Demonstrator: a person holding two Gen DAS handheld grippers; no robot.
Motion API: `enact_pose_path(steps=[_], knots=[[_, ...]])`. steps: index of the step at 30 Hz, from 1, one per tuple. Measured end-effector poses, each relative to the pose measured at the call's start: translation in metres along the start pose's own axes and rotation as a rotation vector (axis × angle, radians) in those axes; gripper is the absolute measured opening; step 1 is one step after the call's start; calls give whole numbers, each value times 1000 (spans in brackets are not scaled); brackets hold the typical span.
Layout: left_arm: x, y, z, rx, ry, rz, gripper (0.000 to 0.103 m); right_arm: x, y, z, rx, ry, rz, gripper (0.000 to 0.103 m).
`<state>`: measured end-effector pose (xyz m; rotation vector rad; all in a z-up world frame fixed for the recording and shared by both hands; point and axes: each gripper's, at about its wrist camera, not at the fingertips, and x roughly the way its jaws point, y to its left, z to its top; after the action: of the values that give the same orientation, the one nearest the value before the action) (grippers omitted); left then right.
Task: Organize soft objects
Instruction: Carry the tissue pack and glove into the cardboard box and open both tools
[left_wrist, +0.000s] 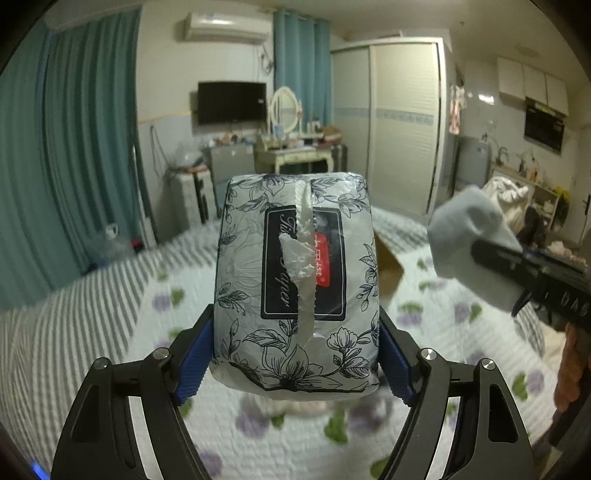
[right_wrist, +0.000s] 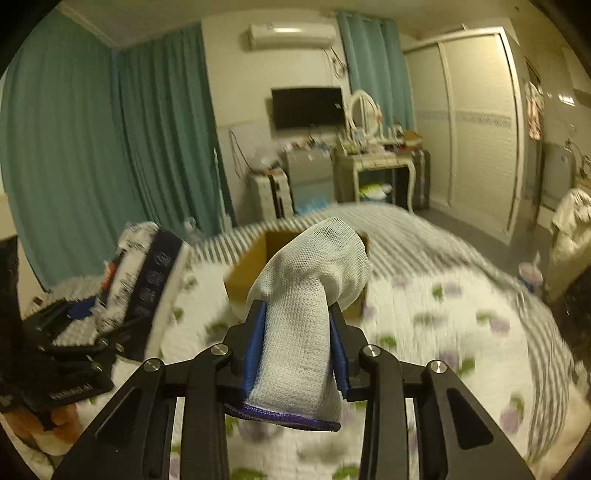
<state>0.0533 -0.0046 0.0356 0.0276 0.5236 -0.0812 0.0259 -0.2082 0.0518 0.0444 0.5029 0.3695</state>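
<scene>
My left gripper (left_wrist: 295, 354) has its blue-padded fingers (left_wrist: 194, 365) closed against both sides of a floral tissue pack (left_wrist: 297, 273), which I hold upright, clear above the bed (left_wrist: 92, 332). My right gripper (right_wrist: 297, 339) pinches a white knit sock (right_wrist: 306, 295) tightly between its fingers (right_wrist: 255, 343), the purple cuff hanging toward the camera. Beyond the sock, an open cardboard box (right_wrist: 247, 266) sits on the floral quilt (right_wrist: 424, 302) toward the bed's far edge.
</scene>
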Motion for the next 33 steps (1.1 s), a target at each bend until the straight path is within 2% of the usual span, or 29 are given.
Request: enact_pose_path(steps=[5, 9, 13, 19, 21, 23, 25, 28, 33], knots=[[46, -4, 41, 6, -20, 4, 78, 35, -2, 67, -33, -26, 10, 32], [100, -9, 54, 18, 10, 22, 78, 84, -6, 94, -83, 1, -11, 32], [167, -13, 54, 35, 65, 34, 78, 145, -19, 94, -102, 45, -29, 32], [220, -17, 40, 71, 96, 59, 83, 228, -50, 75, -64, 122, -27, 35], [224, -22, 34, 83, 103, 86, 88, 237, -58, 69, -56, 130, -34, 39], [229, -24, 29, 101, 104, 106, 89, 246, -66, 69, -58, 151, -39, 58], [227, -23, 27, 100, 113, 106, 89, 240, -71, 70, -50, 134, -49, 66], [209, -21, 28, 86, 111, 122, 89, 222, -75, 75, -49, 112, -55, 69], [145, -10, 49, 24, 59, 98, 89, 153, -58, 89, -85, 56, -105, 76]])
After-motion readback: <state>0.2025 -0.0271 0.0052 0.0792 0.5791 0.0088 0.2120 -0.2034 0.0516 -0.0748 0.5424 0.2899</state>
